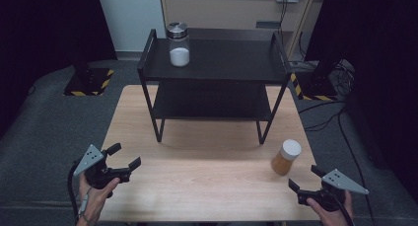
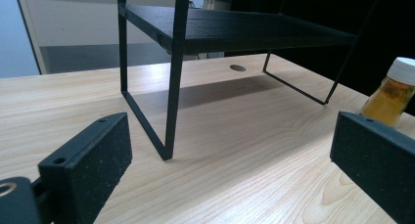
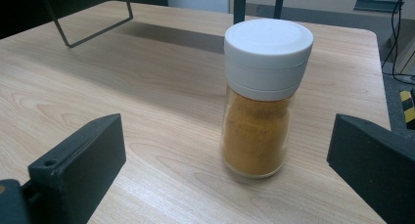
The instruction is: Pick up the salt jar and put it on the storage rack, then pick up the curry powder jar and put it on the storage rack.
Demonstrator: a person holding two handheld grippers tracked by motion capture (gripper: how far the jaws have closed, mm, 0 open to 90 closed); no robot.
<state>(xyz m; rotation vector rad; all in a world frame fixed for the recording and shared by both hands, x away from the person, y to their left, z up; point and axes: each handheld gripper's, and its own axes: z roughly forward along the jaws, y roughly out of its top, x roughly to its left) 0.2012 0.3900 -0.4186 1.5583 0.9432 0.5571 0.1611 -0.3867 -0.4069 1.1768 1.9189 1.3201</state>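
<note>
Left gripper sits at the near-left corner of the wooden surface, held in a hand — jaws spread wide, nothing between them. Its own view looks toward the front leg of the black two-tier rack. The rack stands mid-surface toward the far edge; a clear jar with a metal lid and white contents is on the top shelf, left side. The spice jar with white cap and orange powder stands upright near the right edge. Right gripper is just beside it on the near side — jaws wide open, jar ahead, not touching.
</note>
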